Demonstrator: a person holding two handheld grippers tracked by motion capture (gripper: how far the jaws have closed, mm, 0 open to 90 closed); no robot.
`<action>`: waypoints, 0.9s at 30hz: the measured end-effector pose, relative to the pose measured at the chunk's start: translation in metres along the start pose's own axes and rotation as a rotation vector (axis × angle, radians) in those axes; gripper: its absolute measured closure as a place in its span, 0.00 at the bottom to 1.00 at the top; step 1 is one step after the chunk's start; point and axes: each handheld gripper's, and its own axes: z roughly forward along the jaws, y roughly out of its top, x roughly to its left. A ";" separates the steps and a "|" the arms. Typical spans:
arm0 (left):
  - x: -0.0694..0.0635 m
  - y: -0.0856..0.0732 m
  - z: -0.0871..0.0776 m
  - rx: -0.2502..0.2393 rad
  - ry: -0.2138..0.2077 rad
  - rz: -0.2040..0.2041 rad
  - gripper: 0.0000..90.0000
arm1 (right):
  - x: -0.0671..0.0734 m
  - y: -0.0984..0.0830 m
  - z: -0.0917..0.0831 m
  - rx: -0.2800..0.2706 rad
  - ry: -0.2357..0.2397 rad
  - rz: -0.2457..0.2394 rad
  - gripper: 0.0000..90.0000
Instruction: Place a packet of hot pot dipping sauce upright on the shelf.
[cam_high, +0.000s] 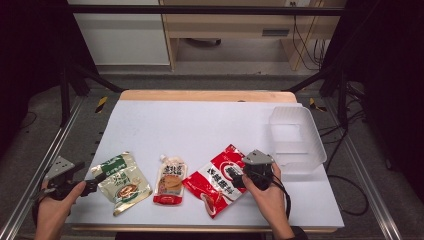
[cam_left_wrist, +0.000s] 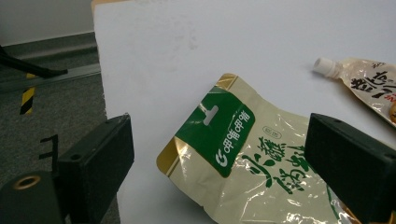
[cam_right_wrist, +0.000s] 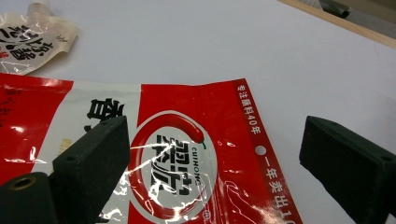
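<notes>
Reaching for pouches, jaws spread on both sides.

At near left, left gripper (cam_high: 90, 187) spread wide, poised at green-and-gold foil pouch (cam_high: 121, 182), not pinching. Between, untouched: beige spouted sauce pouch (cam_high: 170, 181). Right gripper (cam_high: 237, 181) likewise spread, over red-and-white glossy sachet (cam_high: 216, 181). Far right: clear plastic tub (cam_high: 312, 150). Next, probably: lower, close on an edge, lift.

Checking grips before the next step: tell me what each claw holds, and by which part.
Nothing is held. The left claw stands open at the green-topped pouch; the right claw stands open over the red packet.
</notes>
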 end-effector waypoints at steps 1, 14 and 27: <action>0.001 0.000 0.000 0.006 0.000 -0.004 0.09 | -0.001 0.000 0.001 0.003 0.001 0.002 0.10; -0.001 -0.005 0.006 0.063 -0.006 -0.017 0.10 | -0.001 -0.001 0.000 -0.011 0.019 0.028 0.10; 0.002 -0.013 0.014 0.142 -0.011 -0.034 0.16 | 0.001 0.000 -0.003 -0.023 0.034 0.002 0.10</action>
